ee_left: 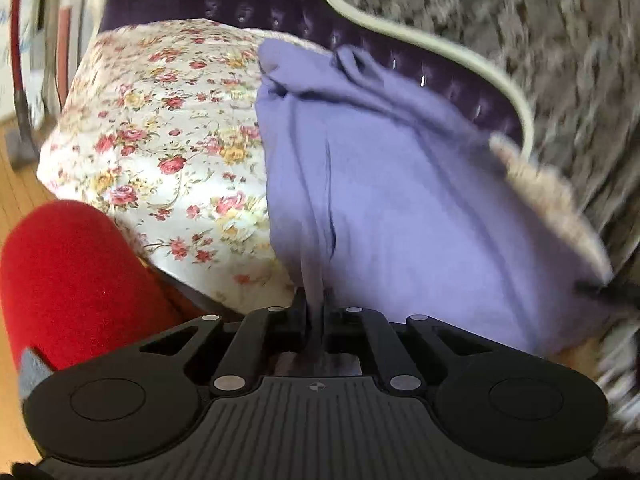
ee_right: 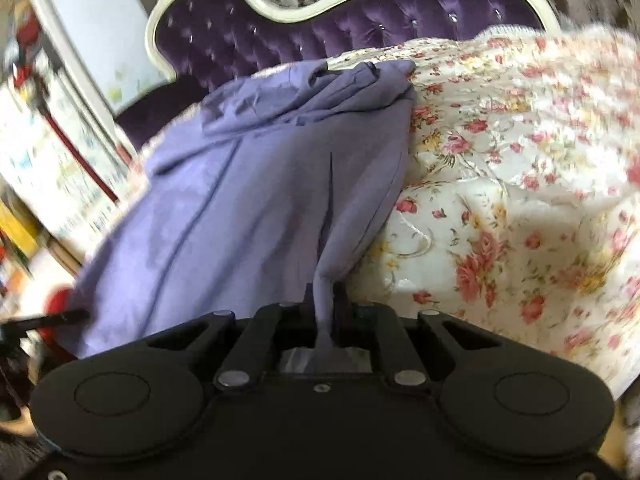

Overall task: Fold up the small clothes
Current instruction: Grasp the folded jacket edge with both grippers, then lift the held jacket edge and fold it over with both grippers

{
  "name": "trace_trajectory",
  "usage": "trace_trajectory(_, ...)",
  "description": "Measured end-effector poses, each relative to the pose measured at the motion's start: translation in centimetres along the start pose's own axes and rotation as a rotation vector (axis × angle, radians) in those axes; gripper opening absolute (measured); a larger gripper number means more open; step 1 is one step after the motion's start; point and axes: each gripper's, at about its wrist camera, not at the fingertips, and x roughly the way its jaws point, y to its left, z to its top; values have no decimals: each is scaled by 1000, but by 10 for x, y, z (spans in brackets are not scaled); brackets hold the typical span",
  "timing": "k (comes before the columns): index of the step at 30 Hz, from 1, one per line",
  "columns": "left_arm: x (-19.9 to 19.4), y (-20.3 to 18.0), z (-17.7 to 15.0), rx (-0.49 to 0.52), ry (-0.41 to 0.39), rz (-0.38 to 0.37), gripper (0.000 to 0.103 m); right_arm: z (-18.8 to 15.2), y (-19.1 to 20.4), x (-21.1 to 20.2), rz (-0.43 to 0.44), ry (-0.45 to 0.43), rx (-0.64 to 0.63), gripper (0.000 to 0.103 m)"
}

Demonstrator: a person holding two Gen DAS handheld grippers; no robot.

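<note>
A lavender-purple garment (ee_left: 400, 184) lies spread over the floral bedcover (ee_left: 168, 128), its far end bunched near the headboard. My left gripper (ee_left: 314, 300) is shut on a pinched fold of its near edge. In the right wrist view the same garment (ee_right: 248, 200) stretches away from me over the bedcover (ee_right: 512, 168), and my right gripper (ee_right: 325, 296) is shut on another pinched fold of its near edge. Both views are motion-blurred.
A purple tufted headboard (ee_right: 320, 28) with a cream frame stands behind the bed. A red-clad leg (ee_left: 76, 280) is at the left beside the bed edge. Wooden floor (ee_left: 12, 208) shows at far left. Cluttered items (ee_right: 36, 152) stand left of the bed.
</note>
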Motion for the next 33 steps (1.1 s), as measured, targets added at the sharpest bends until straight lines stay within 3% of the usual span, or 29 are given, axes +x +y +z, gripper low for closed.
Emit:
trace_trajectory(6,-21,16,31,-218,-96,-199,5,22,-19,-14,197,-98,208,14)
trace_trajectory(15,-16,6,123,-236,-292,-360,5,96,-27,0,389,-262,321,14)
trace_trajectory(21,20,1,191,-215,-385,-349,6,168,-39,34,387,-347,301,14)
trace_trajectory(25,58,6,230,-234,-400,-298,6,214,-40,72,302,-365,245,14)
trace_trajectory(33,155,31,285,-275,-317,-129,6,257,-59,172,103,-292,267,14)
